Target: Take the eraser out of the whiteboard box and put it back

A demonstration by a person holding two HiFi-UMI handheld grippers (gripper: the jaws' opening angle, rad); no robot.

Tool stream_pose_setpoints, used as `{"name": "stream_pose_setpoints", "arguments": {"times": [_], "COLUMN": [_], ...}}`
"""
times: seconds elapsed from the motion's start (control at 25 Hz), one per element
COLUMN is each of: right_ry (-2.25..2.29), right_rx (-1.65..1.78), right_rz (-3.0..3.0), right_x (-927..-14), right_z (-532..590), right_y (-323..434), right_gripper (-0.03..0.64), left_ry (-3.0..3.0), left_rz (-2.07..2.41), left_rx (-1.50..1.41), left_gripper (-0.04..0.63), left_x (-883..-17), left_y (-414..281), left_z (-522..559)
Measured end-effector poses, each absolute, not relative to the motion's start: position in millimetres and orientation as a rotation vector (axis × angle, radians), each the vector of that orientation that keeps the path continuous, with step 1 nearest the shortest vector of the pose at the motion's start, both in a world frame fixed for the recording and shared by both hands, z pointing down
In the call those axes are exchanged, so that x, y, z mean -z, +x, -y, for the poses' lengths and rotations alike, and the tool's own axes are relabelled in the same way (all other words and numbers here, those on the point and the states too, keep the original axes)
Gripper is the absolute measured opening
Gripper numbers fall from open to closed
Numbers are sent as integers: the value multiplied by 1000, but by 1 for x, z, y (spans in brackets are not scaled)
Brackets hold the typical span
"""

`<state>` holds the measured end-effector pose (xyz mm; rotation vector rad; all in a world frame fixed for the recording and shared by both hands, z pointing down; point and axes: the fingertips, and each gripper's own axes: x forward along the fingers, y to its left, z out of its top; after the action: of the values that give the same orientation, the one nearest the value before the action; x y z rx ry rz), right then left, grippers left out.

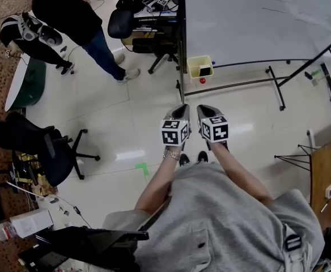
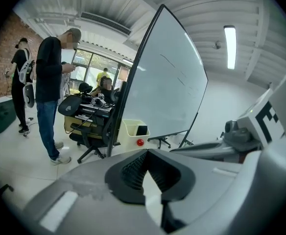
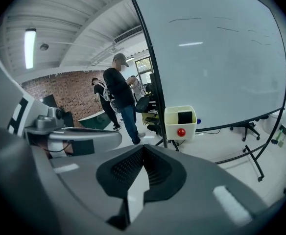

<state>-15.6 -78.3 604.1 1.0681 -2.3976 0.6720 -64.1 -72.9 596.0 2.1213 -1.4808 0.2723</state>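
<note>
A cream whiteboard box [image 1: 195, 63] hangs at the lower left corner of the whiteboard [image 1: 256, 21], with a red round magnet [image 1: 202, 80] on its front. The black eraser [image 1: 204, 71] stands inside it. My left gripper [image 1: 179, 111] and right gripper [image 1: 206, 111] are side by side over the floor, well short of the box, both shut and empty. In the left gripper view the box [image 2: 131, 135] and eraser [image 2: 142, 130] lie ahead beyond the jaws of the left gripper [image 2: 148, 152]. The right gripper view shows the box [image 3: 180, 129] and eraser [image 3: 184, 117] past the right gripper [image 3: 143, 148].
The whiteboard stand's legs [image 1: 276, 86] spread over the floor at the right. Two people [image 1: 69, 16] stand at the far left near a green round table [image 1: 26, 84]. A black office chair [image 1: 46, 146] is at the left, another chair [image 1: 120, 22] by a desk, a wooden table [image 1: 327, 174] at the right.
</note>
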Motion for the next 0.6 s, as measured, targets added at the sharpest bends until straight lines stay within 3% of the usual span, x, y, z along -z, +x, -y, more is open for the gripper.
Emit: {"name": "stream_pose_setpoints", "arguments": {"times": [0.6], "right_ry": [1013], "right_rx": [-691], "right_rz": [2449], "right_x": [-596], "right_z": [85], "right_y": [6], "right_gripper": [5], "left_ry": [2143], "left_rz": [1407], "left_rx": [-243], "left_gripper": [5], "left_x": [-593], "left_y": [-22], "left_z": [85]}}
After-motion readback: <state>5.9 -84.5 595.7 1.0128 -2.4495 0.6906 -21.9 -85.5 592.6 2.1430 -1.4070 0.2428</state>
